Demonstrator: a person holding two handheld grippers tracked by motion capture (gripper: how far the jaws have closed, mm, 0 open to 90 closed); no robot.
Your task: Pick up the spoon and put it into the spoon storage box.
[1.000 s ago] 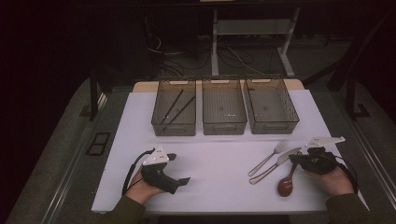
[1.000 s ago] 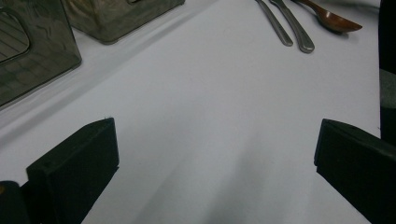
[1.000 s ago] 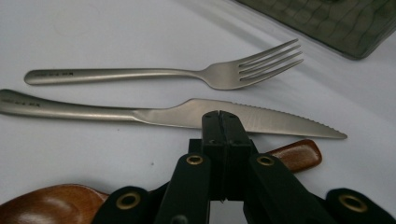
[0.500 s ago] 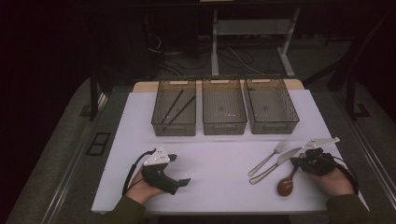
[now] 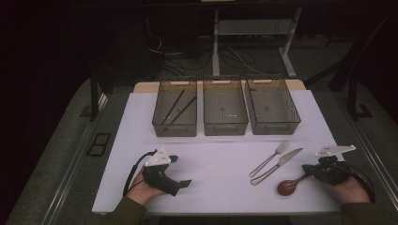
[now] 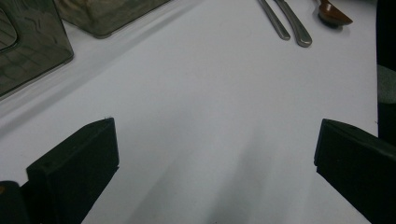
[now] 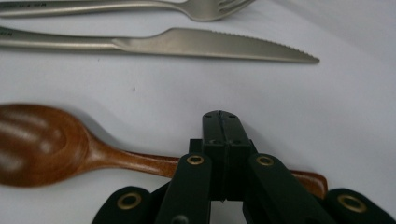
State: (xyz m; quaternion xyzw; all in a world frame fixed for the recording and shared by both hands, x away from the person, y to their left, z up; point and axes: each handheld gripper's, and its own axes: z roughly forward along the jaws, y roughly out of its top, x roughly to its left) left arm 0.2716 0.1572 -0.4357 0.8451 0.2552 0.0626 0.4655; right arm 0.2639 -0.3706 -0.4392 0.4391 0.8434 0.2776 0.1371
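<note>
A wooden spoon (image 5: 287, 186) (image 7: 42, 144) lies on the white table (image 5: 220, 159) at the front right, its handle pointing right. My right gripper (image 5: 306, 168) (image 7: 222, 121) is shut, jaws pressed together with nothing between them, just above the spoon's handle, which runs underneath. Beyond the spoon lie a steel knife (image 5: 277, 166) (image 7: 210, 44) and a fork (image 5: 270, 159) (image 7: 140, 5), side by side. At the front left my left gripper (image 5: 180, 171) (image 6: 215, 154) rests in a hand, jaws wide open over bare table.
Three smoky plastic trays stand in a row at the back: the left tray (image 5: 174, 129) holds two black sticks (image 5: 178, 105); the middle tray (image 5: 225, 127) and right tray (image 5: 274, 126) look empty. A desk frame and cables lie beyond the table.
My right gripper has slid a little to the right, along the spoon's handle. The spoon, knife, fork and the left gripper have stayed where they were.
</note>
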